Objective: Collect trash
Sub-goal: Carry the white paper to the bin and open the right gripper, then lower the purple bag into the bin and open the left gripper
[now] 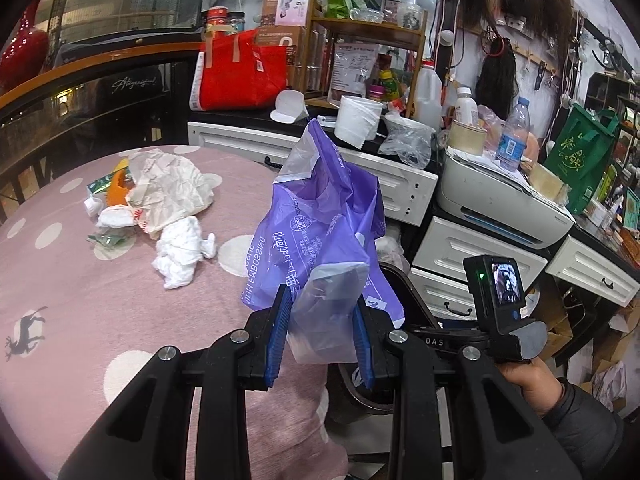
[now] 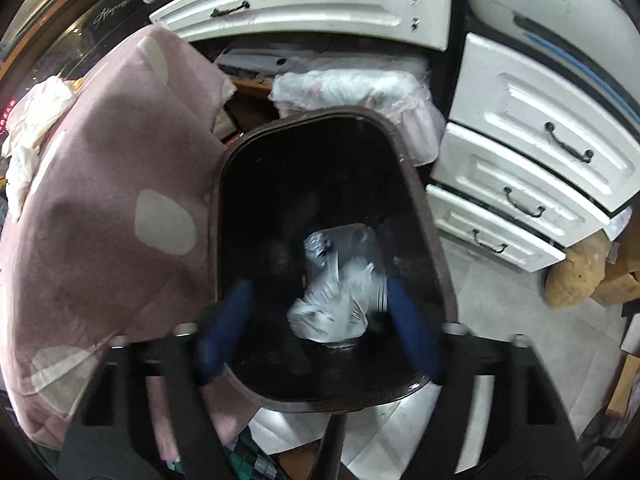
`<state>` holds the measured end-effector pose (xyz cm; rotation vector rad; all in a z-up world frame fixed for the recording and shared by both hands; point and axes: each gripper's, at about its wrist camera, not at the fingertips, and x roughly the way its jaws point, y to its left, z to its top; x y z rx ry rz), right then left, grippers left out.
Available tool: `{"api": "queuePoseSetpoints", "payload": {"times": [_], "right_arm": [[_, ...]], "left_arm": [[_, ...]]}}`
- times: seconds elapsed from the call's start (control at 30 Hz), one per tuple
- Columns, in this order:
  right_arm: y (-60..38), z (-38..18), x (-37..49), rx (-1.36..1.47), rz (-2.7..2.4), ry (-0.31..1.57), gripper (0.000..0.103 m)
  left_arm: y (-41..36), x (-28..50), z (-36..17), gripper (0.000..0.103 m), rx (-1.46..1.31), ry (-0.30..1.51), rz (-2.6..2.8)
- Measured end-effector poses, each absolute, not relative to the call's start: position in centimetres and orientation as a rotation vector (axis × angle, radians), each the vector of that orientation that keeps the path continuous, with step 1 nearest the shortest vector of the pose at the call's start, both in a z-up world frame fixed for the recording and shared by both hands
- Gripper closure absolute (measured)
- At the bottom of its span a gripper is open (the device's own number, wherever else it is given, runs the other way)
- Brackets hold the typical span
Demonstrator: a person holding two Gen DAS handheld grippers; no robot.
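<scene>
A: What's the setting?
B: A cluttered room: white drawer units [image 1: 400,184] behind, and a desk under a pink spotted cloth [image 1: 100,280].

A: Where does the trash go?
B: Into a dark bin [image 2: 424,216] standing on the floor, just beside the cloth's hanging edge.

A: What is being handled?
B: The left hand-held gripper [image 1: 322,336] is clamped on a thin purple plastic bag [image 1: 320,224], translucent, crumpled, printed in white. The right hand-held gripper [image 2: 320,308] hangs over the bin, fingers spread wide; a crumpled clear-and-white wrapper [image 2: 340,288] lies between them inside the bin, blurred.

A: Anything left?
B: A heap of crumpled paper and tissues [image 1: 160,204] on the cloth.
</scene>
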<state>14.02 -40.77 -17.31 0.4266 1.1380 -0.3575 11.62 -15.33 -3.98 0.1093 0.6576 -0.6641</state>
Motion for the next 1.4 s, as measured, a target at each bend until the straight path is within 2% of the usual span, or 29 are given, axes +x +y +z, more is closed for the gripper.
{"api": "queuePoseSetpoints", "payload": {"times": [0.4,0.87,1.4], "right_arm": [[-43.1,-12.0,12.0,0.405,-0.486,0.96,0.023],[-46.0,-5.6,8.8,0.437,-0.586,0.755,0.021],[-46.6,-4.5,7.9,0.455,-0.591,0.714,0.02]], "left_arm": [[-19.0,10.8,-5.1,0.074,0.181,0.671,-0.739],[-25.0,10.9,-9.1,0.074,0.267,0.807,-0.862],[-31.2,10.1,-14.4,0.073,0.473,0.884,-0.919]]}}
